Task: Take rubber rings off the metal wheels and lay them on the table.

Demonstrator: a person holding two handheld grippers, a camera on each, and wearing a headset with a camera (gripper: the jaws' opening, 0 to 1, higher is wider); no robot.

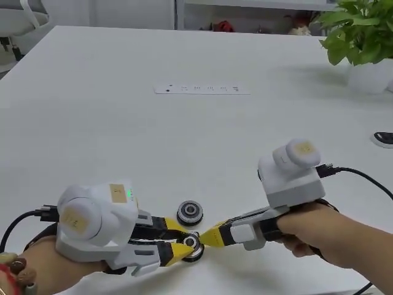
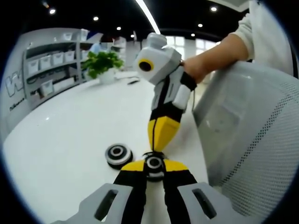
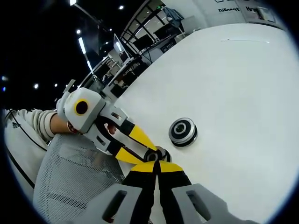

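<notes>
Head view put the left gripper (image 1: 184, 241) low at the near edge of the table (image 1: 123, 92), its yellow jaws clamped on a small metal wheel (image 1: 193, 242) (lifted or resting on the top, we could not tell). The right gripper (image 1: 210, 236) pointed in from the other side, jaws drawn together and tips touching that wheel's rim. Whether they had anything pinched between them we could not make out, as the spot was too small.

Just beyond the two grippers a second wheel (image 1: 190, 212) lay flat on the white top, near the held one but apart from it. Its black rubber ring (image 3: 172, 133) looked to be on it.

We judged the job barely begun. The first wheel was the one in hand, no ring had been laid down where we could see, and the second wheel awaited its turn. Further off, well apart, stood a potted plant (image 1: 359, 37).
</notes>
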